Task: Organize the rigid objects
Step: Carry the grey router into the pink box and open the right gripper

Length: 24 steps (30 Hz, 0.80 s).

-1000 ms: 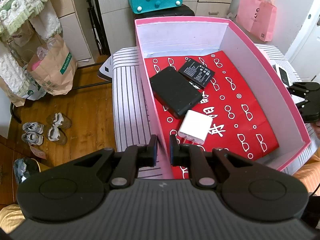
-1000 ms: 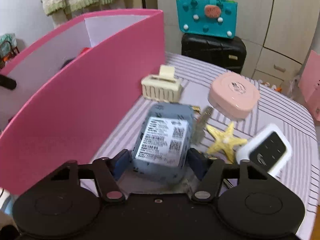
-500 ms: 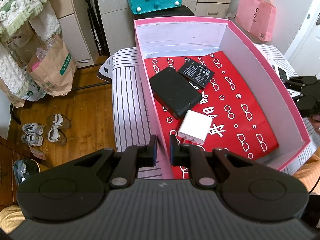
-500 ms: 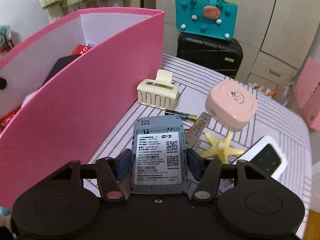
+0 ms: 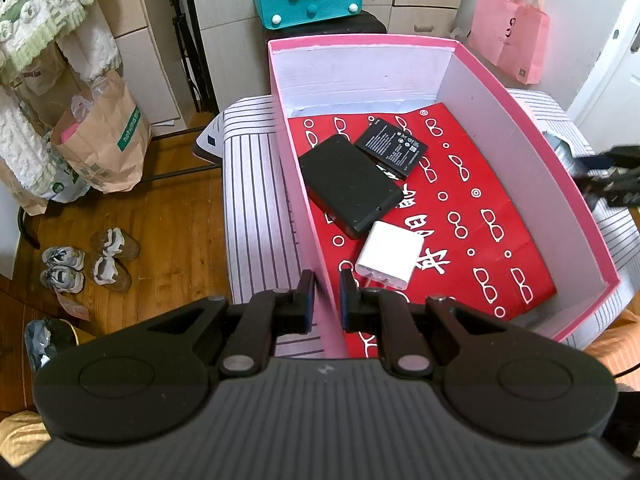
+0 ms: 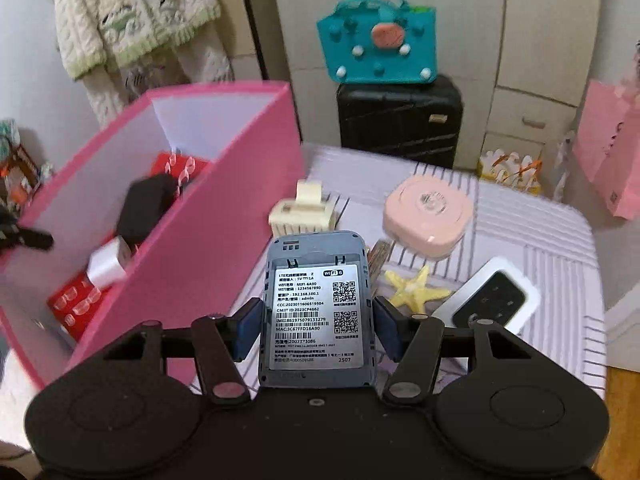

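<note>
A pink box (image 5: 568,184) with a red patterned lining stands on the striped table; it also shows in the right wrist view (image 6: 224,240). In it lie a black power bank (image 5: 348,186), a black battery (image 5: 392,148) and a white charger (image 5: 390,256). My left gripper (image 5: 327,296) is shut on the box's near left wall. My right gripper (image 6: 316,324) is shut on a grey WiFi router (image 6: 316,312) with a white label, held above the table right of the box. The right gripper also shows at the right edge of the left wrist view (image 5: 612,180).
On the table right of the box lie a cream hair claw (image 6: 304,214), a pink round case (image 6: 428,216), a yellow starfish (image 6: 416,290), a white device with a black face (image 6: 492,304) and a key (image 6: 378,258). A black suitcase (image 6: 400,120) with a teal bag stands behind.
My right gripper has lifted the grey router off the table and risen, so the box's inside now shows. The left gripper has stayed on the box wall.
</note>
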{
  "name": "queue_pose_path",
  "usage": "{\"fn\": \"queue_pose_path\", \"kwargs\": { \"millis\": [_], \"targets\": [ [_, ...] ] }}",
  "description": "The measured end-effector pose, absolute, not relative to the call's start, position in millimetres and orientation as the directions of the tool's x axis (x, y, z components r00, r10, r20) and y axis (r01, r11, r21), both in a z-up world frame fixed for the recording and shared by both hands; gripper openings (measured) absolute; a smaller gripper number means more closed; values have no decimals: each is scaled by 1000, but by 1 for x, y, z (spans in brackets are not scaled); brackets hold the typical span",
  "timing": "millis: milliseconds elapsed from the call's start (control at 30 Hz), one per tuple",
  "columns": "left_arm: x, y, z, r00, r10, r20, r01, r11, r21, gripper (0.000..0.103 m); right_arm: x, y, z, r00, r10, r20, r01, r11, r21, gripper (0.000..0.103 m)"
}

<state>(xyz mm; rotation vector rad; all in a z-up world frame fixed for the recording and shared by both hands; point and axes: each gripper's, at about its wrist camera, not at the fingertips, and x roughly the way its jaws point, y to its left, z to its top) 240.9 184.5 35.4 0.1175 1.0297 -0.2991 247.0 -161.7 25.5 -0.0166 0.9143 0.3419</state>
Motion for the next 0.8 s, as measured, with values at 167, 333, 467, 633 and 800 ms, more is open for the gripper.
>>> {"fn": "queue_pose_path", "kwargs": {
  "millis": [167,333,467,633,800],
  "targets": [
    [241,184,36,480,-191,-856,295,954,-47,11,235,-150,68,625,314,-715,-355,930,98,64],
    [241,186,36,481,-196,-854,295,954,-52,11,236,-114,90,583,404,-705,-500,862,80,64],
    [242,184,36,473,-184,-862,303,952,-37,12,244,-70,86,543,394,-742,-595,803,-9,64],
    [243,186,35,473,-194,-860,302,952,-49,12,262,-27,68,420,389,-820,-683,730,-4,64],
    [241,187,35,479,-199,-855,305,951,-50,12,274,9,39,434,257,-863,-712,686,-153,64]
  ]
}}
